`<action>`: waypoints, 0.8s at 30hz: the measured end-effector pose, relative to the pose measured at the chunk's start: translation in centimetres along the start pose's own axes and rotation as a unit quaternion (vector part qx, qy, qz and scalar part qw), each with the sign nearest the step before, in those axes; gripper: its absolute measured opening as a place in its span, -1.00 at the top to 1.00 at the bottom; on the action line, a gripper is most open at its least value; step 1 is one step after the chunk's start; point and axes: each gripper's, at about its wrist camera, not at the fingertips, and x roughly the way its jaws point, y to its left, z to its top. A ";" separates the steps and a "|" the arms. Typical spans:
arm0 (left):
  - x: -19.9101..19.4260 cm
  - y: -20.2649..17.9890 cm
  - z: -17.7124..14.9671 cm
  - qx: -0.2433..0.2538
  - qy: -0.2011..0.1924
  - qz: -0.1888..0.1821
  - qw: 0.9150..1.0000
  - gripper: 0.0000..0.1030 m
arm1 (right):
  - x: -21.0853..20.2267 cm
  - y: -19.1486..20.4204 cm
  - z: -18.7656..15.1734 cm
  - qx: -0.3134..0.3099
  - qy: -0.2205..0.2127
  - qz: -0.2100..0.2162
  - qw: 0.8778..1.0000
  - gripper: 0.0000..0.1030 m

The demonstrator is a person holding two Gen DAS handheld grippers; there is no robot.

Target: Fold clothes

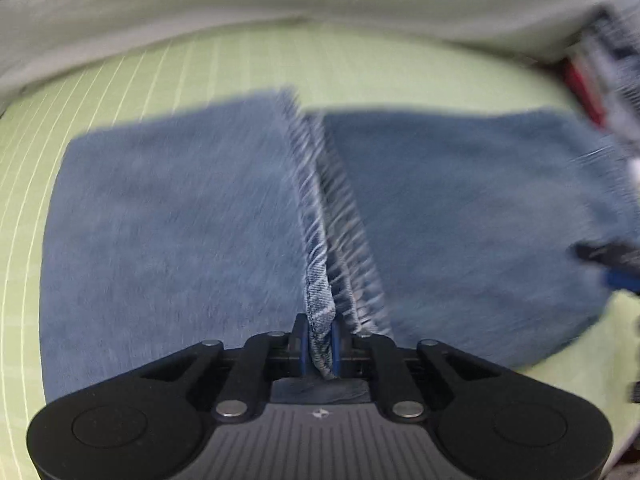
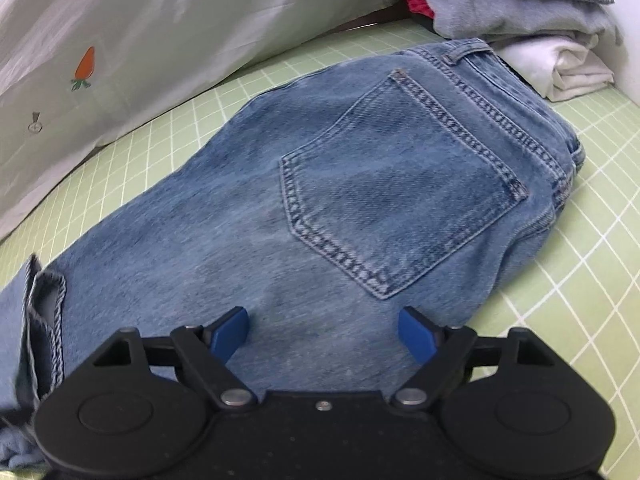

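Lying on the green grid mat (image 2: 560, 288), the jeans (image 2: 320, 184) look heavy and thick; the hem (image 1: 320, 316) grips best. Left gripper (image 1: 320, 340) clamps it, right gripper (image 2: 322, 334) hangs apart.

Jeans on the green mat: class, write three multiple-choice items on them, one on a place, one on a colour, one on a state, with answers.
1. Where is the pile of folded clothes?
A. Beyond the waistband of the jeans
B. Under the jeans
C. In the right gripper

2. What colour is the carrot on the white cloth?
A. Blue
B. Orange
C. Black

3. What is the left gripper doing?
A. Standing open
B. Pinching the hem
C. Holding a sock

Answers: 1 A, the pile lies past the waistband. 2 B, it is orange with green leaves. 3 B, the jaws are closed on the hem.
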 end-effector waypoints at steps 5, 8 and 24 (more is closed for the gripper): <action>0.7 0.1 1.0 -0.005 0.015 0.038 0.999 -0.05 | -1.3 -3.3 1.7 0.036 -0.050 -0.031 0.998 -0.96; 1.1 0.5 1.4 -0.034 0.026 0.038 0.998 -0.05 | -0.6 -7.0 3.0 0.085 -0.068 -0.051 0.993 -0.99; 1.2 0.0 2.3 -0.064 0.033 0.076 0.994 -0.08 | 3.5 -12.7 6.8 0.144 -0.091 -0.028 0.985 -0.07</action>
